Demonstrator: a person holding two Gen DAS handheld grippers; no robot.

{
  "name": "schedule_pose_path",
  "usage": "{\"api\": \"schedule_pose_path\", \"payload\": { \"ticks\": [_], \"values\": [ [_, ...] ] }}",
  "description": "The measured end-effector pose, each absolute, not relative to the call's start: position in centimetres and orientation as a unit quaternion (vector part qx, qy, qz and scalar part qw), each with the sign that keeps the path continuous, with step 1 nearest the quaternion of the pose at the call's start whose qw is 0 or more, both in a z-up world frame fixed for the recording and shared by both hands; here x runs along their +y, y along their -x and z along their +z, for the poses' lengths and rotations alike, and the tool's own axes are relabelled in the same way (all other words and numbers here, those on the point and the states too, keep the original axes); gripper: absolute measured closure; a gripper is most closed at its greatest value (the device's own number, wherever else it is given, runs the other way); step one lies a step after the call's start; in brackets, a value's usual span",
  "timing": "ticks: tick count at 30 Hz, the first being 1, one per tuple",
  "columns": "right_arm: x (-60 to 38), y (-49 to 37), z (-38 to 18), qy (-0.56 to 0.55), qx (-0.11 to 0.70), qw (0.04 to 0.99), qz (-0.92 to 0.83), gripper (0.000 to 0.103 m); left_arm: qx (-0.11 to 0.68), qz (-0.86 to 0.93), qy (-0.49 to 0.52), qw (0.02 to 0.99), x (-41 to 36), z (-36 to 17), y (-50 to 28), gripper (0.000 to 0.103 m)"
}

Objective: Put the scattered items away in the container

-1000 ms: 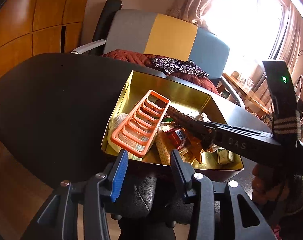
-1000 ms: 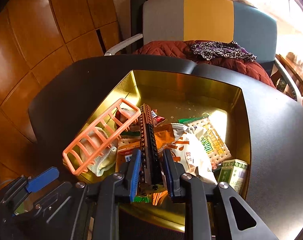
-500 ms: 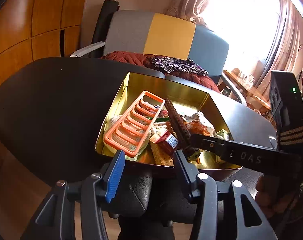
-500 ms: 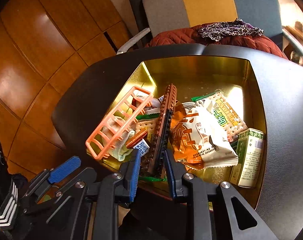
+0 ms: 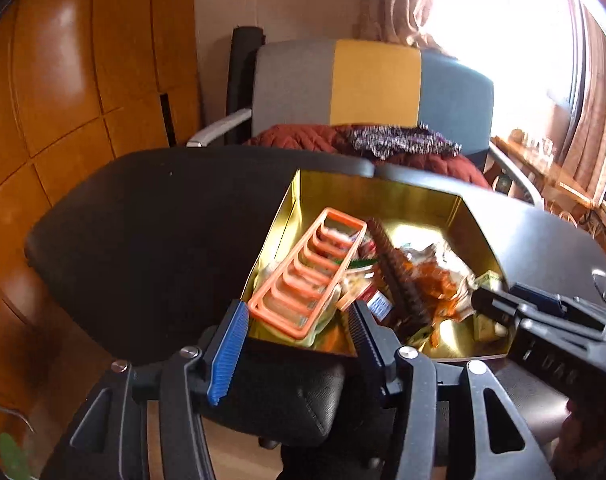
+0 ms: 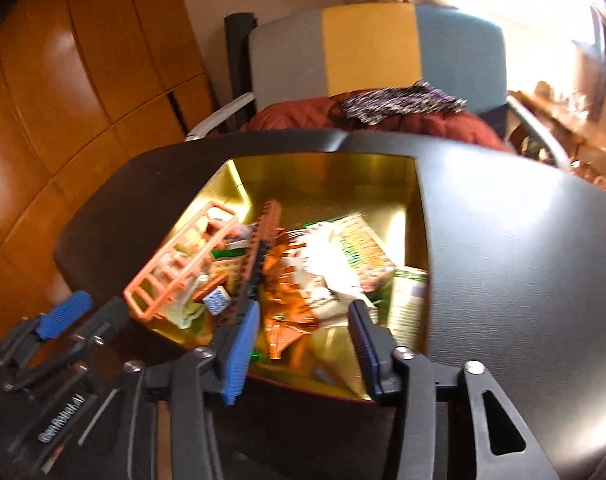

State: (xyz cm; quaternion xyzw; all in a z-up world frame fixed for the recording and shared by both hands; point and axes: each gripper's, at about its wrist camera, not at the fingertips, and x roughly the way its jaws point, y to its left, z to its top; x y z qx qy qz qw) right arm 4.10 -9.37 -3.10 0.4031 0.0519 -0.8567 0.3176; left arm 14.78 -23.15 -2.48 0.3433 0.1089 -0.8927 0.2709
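- At the near rim of the gold-lined tin (image 6: 327, 176), the right gripper (image 6: 303, 344) stands with its jaws apart and nothing between them; they have just been opening, and the brown toothed bar (image 6: 261, 256) they were closed on a second ago now lies free in the tin.
- To its left, the left gripper (image 5: 299, 344) also hangs part-open and empty over the same rim; its jaws had just been widening too and now look steady.
- The bar rests on the heap of snack packets (image 6: 315, 276), just beside the orange plastic rack (image 6: 183, 264), which leans against the tin's left wall.
- The bar's long axis runs from the near rim toward the far wall, its far end tipped up and a little to the right in the right wrist view; motion blur leaves its near end hard to place, though it seems to sit inside the rim.
- The step in hand reads as the release of the bar into the tin.
- The black tabletop (image 6: 523, 280) shows nothing loose in either view, so the next move likely calls for backing both grippers clear of the rim and checking the table beyond the frame for anything left.
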Motion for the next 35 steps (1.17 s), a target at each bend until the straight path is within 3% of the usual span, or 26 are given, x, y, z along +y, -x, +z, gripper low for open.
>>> {"api": "schedule_pose_path", "payload": {
  "ticks": [11, 26, 30, 35],
  "values": [
    [-8.1, -5.0, -2.4, -0.366, 0.081, 0.287, -0.882, 0.039, 0.120, -0.888, -0.359, 0.262, -22.3, -2.0, -14.5, 0.050],
    [-8.3, -5.8, -2.4, -0.358, 0.096, 0.292, -0.881, 0.036, 0.125, -0.887, -0.359, 0.261, -21.6, -2.1, -14.2, 0.050],
    [-8.3, -6.0, -2.4, -0.357, 0.102, 0.291, -0.882, 0.036, 0.126, -0.891, -0.350, 0.260, -21.8, -1.9, -14.5, 0.057],
    [-8.4, -6.2, -2.4, -0.353, 0.110, 0.290, -0.883, 0.036, 0.128, -0.892, -0.348, 0.258, -22.0, -1.9, -14.7, 0.058]
  ]
}}
